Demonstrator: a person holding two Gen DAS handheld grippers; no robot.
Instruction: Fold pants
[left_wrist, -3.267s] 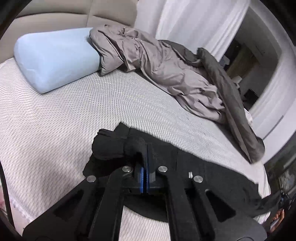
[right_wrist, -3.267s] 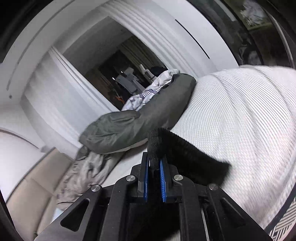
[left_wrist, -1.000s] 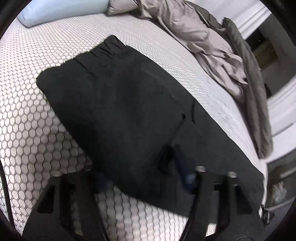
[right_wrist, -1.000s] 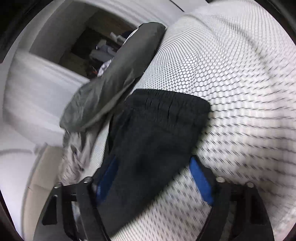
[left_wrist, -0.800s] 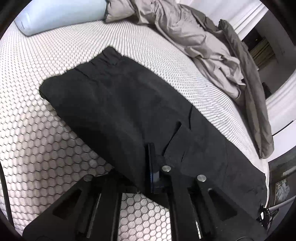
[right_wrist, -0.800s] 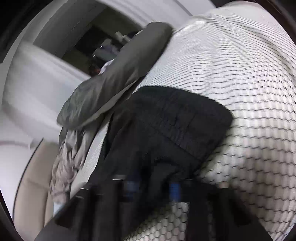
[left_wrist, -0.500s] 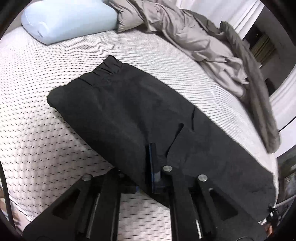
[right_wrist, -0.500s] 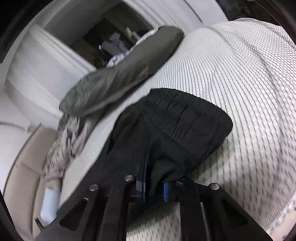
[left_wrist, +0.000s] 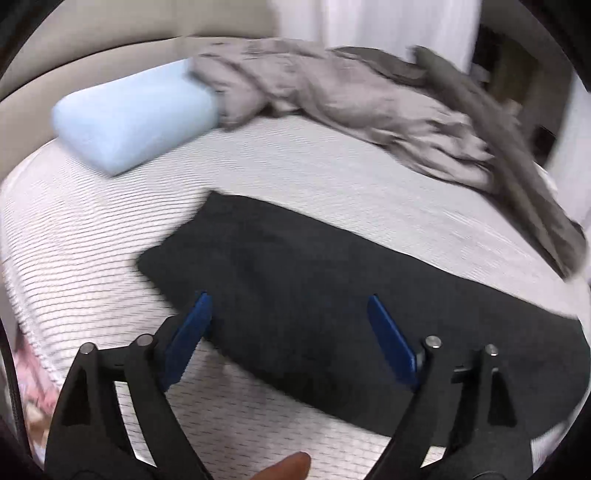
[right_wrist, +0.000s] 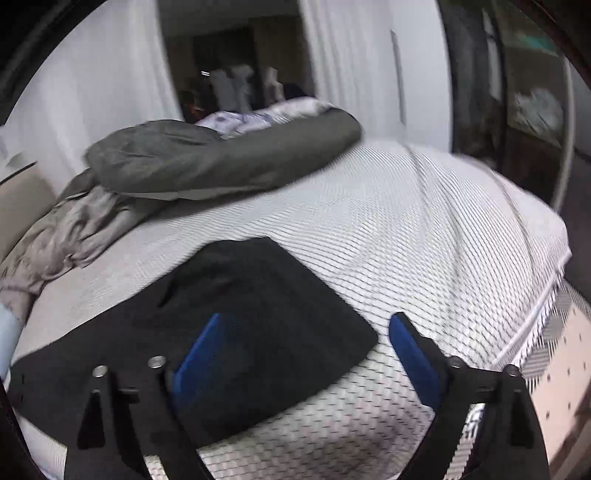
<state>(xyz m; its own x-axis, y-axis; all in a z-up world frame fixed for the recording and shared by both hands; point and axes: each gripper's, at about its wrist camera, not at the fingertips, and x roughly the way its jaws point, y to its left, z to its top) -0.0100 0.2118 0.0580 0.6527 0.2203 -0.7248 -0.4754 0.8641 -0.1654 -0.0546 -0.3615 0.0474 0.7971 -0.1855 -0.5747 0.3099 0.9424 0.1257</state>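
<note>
The black pants lie flat on the white mattress as a long dark band. In the right wrist view their end rests near the bed's corner. My left gripper hovers above the pants' near edge, its jaws opening wide, blue pads apart, with nothing pressed between them. My right gripper hangs over the pants' end, its jaws also opening, blue pads spread and gripping nothing. A fingertip shows at the bottom of the left wrist view.
A light blue pillow lies at the head of the bed. A crumpled grey duvet and a dark grey cover run along the far side. The mattress edge drops to patterned floor on the right.
Both grippers were shut on the pants' near edge half a second ago; both have let go, opened wide and lifted away. The pants now lie flat on the mattress.
</note>
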